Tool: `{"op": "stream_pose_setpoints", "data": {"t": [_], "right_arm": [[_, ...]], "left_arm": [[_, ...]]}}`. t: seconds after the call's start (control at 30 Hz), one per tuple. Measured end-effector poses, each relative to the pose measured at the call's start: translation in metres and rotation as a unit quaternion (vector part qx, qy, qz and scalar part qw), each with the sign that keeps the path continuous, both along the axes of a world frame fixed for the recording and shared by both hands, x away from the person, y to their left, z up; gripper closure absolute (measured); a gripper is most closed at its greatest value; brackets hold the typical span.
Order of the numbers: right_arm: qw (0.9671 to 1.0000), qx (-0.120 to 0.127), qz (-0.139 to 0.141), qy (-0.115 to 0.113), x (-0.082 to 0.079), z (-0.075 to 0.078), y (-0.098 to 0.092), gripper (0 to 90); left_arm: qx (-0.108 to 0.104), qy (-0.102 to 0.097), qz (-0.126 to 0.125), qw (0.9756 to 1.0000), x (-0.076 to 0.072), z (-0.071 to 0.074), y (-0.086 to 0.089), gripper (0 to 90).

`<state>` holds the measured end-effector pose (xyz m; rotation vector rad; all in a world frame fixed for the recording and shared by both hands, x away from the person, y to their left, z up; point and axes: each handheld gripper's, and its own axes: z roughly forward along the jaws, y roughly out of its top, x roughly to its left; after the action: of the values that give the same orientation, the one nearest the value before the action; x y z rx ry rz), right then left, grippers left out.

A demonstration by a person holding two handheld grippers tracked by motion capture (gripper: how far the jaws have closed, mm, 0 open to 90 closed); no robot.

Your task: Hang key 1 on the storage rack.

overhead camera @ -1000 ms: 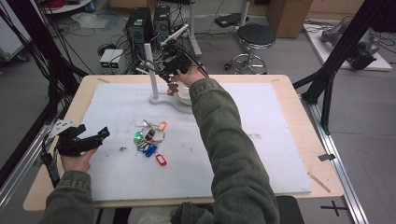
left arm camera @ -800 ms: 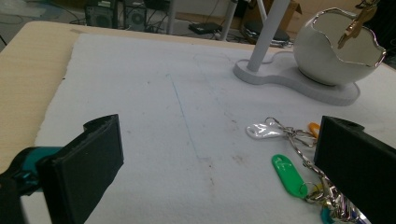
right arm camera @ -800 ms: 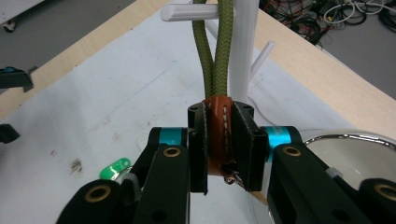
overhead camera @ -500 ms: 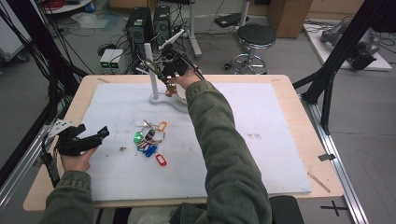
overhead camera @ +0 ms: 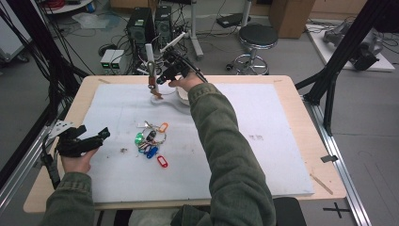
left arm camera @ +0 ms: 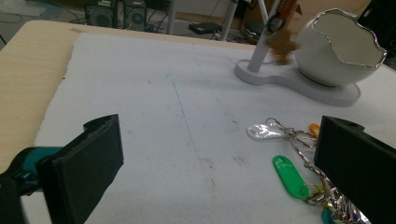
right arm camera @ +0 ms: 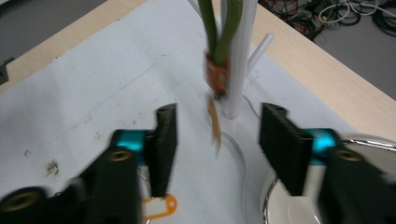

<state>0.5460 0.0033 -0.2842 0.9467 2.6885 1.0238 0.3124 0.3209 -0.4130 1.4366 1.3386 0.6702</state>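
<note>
A white stand (overhead camera: 150,59) with side pegs rises from a flat base (overhead camera: 164,100) at the far middle of the white mat. A green strap (right arm camera: 219,32) with a brown tag (right arm camera: 215,74) hangs from it and looks blurred. My right gripper (overhead camera: 161,78) is just short of the tag. Its jaws have just been opening and stand apart (right arm camera: 219,149), with the tag hanging free ahead of them. A bunch of coloured key tags (overhead camera: 150,139) lies mid-mat. My left gripper (overhead camera: 89,140) rests at the mat's left edge, open (left arm camera: 219,168), aimed at the bunch (left arm camera: 287,170).
A white egg-shaped bowl (left arm camera: 336,46) with a silver rim sits on the stand's base (left arm camera: 299,84), right of the post. The wooden table (overhead camera: 291,99) borders the mat (overhead camera: 263,141). Black frame legs stand at both sides.
The right gripper's jaws have parted from the brown tag, which now hangs loose on the stand. The left hand has kept still.
</note>
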Motion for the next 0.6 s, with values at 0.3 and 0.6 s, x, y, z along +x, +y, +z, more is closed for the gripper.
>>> {"op": "stream_pose_setpoints", "data": {"t": [0.3, 0.6], "right_arm": [[0.9999, 0.001, -0.013, -0.008, -0.010, 0.010, -0.016, 0.7], [0.9986, 0.016, -0.044, -0.022, -0.023, 0.002, -0.052, 0.6]], "left_arm": [[-0.001, 0.000, -0.003, 1.0000, 0.000, 0.000, -0.001, 1.7], [-0.001, 0.001, -0.004, 1.0000, -0.001, 0.000, -0.002, 1.7]]}}
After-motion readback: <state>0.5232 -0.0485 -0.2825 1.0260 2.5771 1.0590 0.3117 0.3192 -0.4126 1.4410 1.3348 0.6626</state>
